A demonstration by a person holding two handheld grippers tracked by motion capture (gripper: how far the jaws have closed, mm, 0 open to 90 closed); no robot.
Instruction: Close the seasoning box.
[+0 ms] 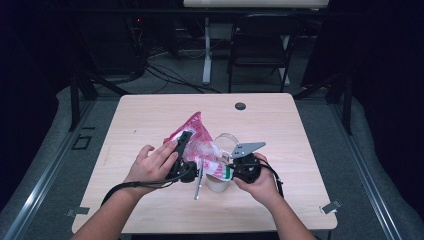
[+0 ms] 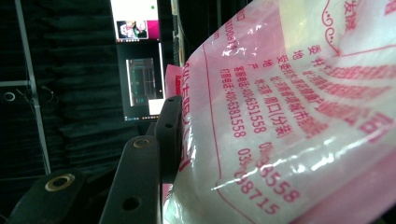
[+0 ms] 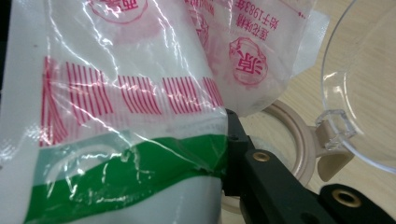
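Pink-white plastic bag (image 1: 198, 142), long axis diagonal, top pointing far-left; both grippers clamped.

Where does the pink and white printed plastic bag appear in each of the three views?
High view: pink and white printed plastic bag at table centre, held between both grippers.
Left gripper view: fills the right side, against the black jaw.
Right gripper view: fills the left and top.
Shared landmark: round clear-lidded jar beside the bag.
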